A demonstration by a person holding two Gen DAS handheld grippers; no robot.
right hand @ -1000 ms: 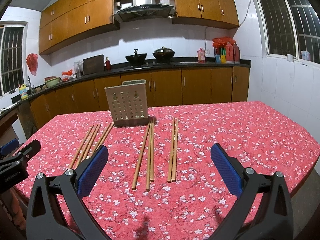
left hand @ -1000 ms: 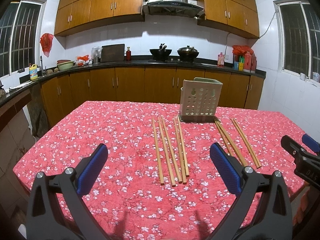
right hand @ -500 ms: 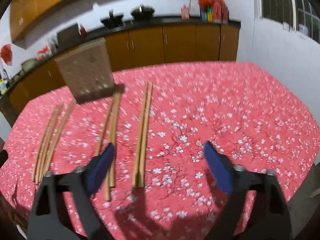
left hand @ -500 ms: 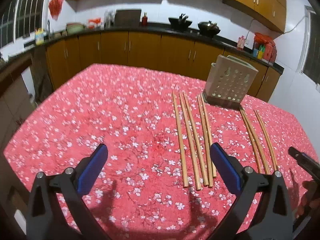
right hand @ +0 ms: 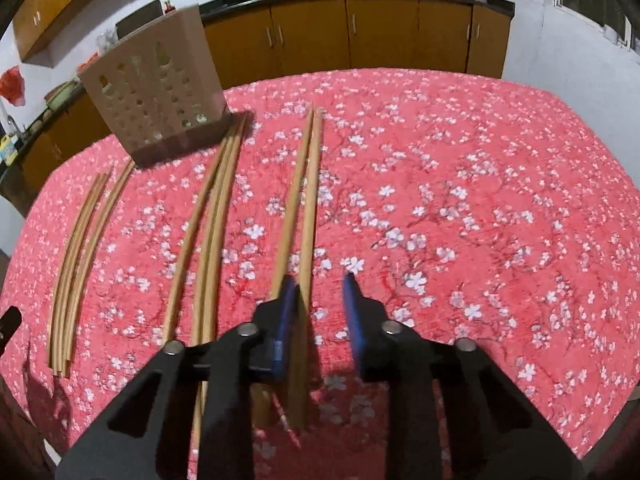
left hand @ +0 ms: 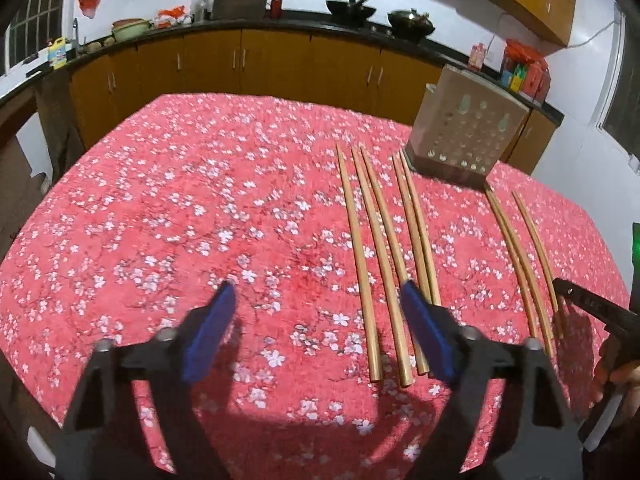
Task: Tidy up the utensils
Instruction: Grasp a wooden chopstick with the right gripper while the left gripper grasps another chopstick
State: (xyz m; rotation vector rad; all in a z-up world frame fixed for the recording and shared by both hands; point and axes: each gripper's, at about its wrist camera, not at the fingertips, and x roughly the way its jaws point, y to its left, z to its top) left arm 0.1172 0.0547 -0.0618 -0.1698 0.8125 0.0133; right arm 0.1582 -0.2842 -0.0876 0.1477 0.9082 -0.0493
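Note:
Several wooden chopsticks lie in groups on the red flowered tablecloth (left hand: pixel 200 208), in front of a beige perforated utensil holder (left hand: pixel 464 136) (right hand: pixel 156 92). My left gripper (left hand: pixel 318 320) hovers low, left of a group of chopsticks (left hand: pixel 384 260). Its jaws are closing with only cloth between them, and its right pad (left hand: pixel 428 332) covers that group's near ends. My right gripper (right hand: pixel 320 304) is over the rightmost pair of chopsticks (right hand: pixel 304 200). Its jaws are closing. One stick lies between them beside the left pad (right hand: pixel 286 312), with a gap to the right pad.
Another pair of chopsticks (left hand: pixel 524 264) lies at the right, by the tip of my right gripper (left hand: pixel 592 308). More groups of chopsticks (right hand: pixel 80 248) (right hand: pixel 208 232) lie left of my right gripper. Kitchen cabinets (left hand: pixel 260 60) and a counter run behind the table.
Both grippers have dropped toward the table and tipped downward. The right jaws have narrowed a lot around the rightmost pair. The left jaws have narrowed somewhat.

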